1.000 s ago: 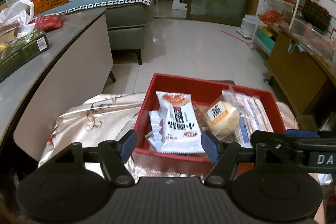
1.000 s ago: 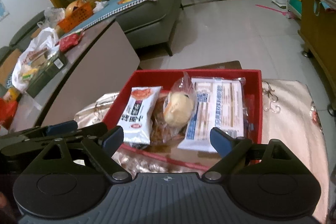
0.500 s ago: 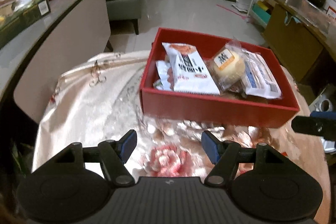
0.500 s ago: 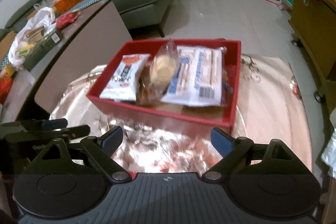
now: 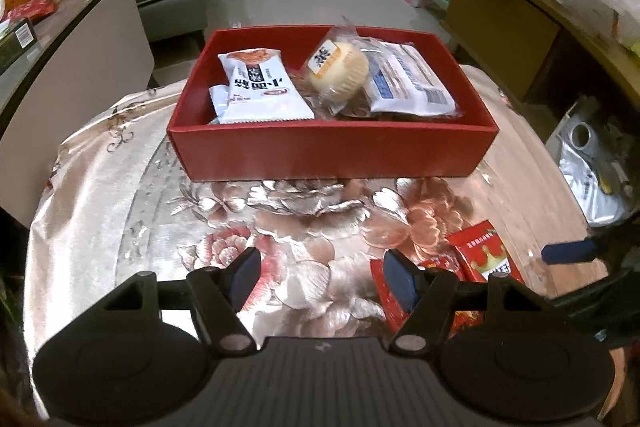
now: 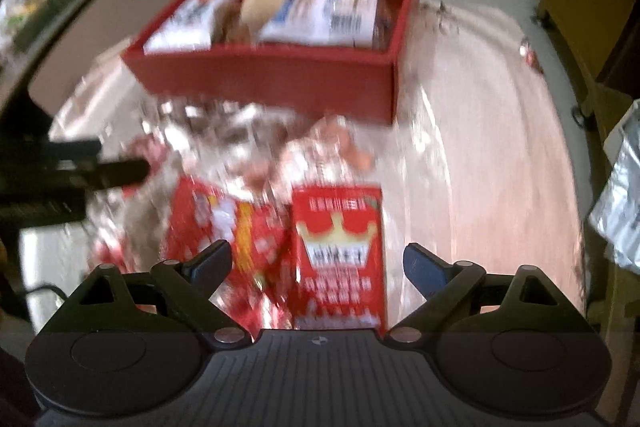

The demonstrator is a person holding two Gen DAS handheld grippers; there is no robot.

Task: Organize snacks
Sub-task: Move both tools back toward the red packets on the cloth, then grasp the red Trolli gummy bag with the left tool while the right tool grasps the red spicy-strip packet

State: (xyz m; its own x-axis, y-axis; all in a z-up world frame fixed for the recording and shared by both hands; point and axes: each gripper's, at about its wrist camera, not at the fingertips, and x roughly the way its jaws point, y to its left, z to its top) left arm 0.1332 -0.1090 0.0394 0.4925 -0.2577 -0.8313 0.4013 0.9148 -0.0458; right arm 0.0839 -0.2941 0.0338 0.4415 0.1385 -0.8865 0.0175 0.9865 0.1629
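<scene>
Red crown packet (image 6: 338,251) lay flat on the surface (image 5: 100,195), just in front of the red box (image 5: 332,151), between the right gripper's (image 6: 316,263) fingers (image 6: 426,269). Those fingers were opening, wide apart, nothing pressed between them. A second red packet (image 6: 224,223) sat just beside it on the left, possibly overlapping; the blur in the right wrist view hides the edge.

Handling, as a judgement: thin foil-type pouch, light, soft, slick. It likely crinkles and slides on the glossy floral cloth (image 5: 280,211). Best hold is probably across the short width, mid-body or at a sealed edge; fingers need to get down to the cloth so one can slip under. Risk: catching the neighbour packet too.

Left gripper (image 5: 318,275) hung over bare cloth, fingers (image 5: 244,273) partly apart, empty. Its right finger sat near the packets' left edge.

The box already held a white pouch (image 5: 260,87), a wrapped bun (image 5: 340,69) and a blue-white pack (image 5: 408,79).

Versus a second ago: both cameras had sat right at the box rim, looking in. Since then both pulled back and tipped down, the box moved up-frame, and the red packets came into view. Right fingers spread a little wider; left unchanged.
</scene>
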